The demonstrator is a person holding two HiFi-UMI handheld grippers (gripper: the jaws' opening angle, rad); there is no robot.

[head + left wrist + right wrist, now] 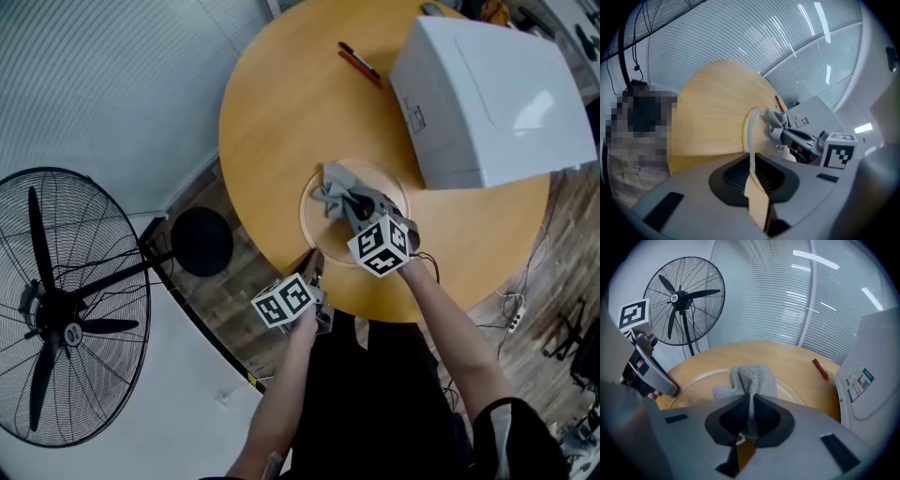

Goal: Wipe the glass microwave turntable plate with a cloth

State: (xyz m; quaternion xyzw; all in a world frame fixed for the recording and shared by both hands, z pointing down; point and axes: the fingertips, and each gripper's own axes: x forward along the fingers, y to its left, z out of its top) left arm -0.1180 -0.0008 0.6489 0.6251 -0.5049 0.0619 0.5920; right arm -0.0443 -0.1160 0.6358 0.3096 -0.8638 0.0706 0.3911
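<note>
My right gripper [751, 411] is pinched on a fold of the grey cloth [751, 379], which bunches up on the glass turntable plate [787, 389]. My left gripper [751, 165] seems clamped on the plate's near rim, though the clear glass is hard to trace between the jaws. The plate lies flat near the closest edge of the round wooden table [281, 103]. A white microwave [487, 98] stands beyond it to the right, with a red pen [359, 64] near that. A floor fan [56, 309] stands well off to the left.

Your left claw [315, 264] is clamped on the near rim of the plate [382, 182]. Your right claw [354, 208] pinches the cloth [330, 194] over that plate, with both forearms extended.
</note>
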